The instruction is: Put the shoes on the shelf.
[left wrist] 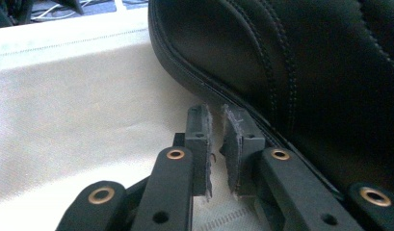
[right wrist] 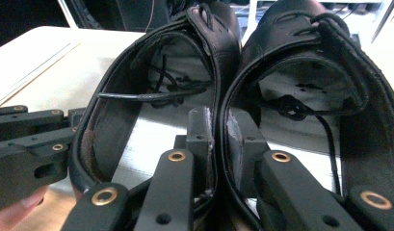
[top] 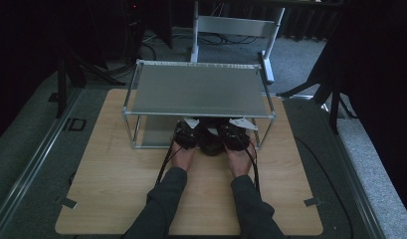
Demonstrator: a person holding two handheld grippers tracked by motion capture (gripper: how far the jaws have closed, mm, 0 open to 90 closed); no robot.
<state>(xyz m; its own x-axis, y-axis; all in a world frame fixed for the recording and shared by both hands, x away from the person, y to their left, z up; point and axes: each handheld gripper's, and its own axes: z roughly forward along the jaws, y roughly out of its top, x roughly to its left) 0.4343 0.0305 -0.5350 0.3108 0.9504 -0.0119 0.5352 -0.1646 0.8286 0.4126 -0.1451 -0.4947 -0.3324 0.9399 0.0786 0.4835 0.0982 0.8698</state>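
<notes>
The right tongs [right wrist: 218,144] stand nearly closed over the two inner walls of a pair of black leather shoes: one jaw is inside the left shoe [right wrist: 151,96], the other inside the right shoe [right wrist: 300,86], so both collars seem pinched together between them. The left tongs [left wrist: 216,144] are almost closed too, with only a thin gap between the jaws, and they sit just beside the outer edge of a shoe [left wrist: 291,67]; if they hold the rim or nothing, I cannot tell. In the high view the left gripper [top: 186,133] and the right gripper [top: 234,134] are close together under the metal shelf [top: 198,92] that stands on the wooden surface [top: 111,164], and the shoes [top: 210,142] rest between them on its lower level. I judge the leather as firm but bending, smooth and a little slippery, and the pair not very heavy. The collar edge looks the best place to hold, because it is thin and stitched; loose laces [right wrist: 151,96] inside may catch.
</notes>
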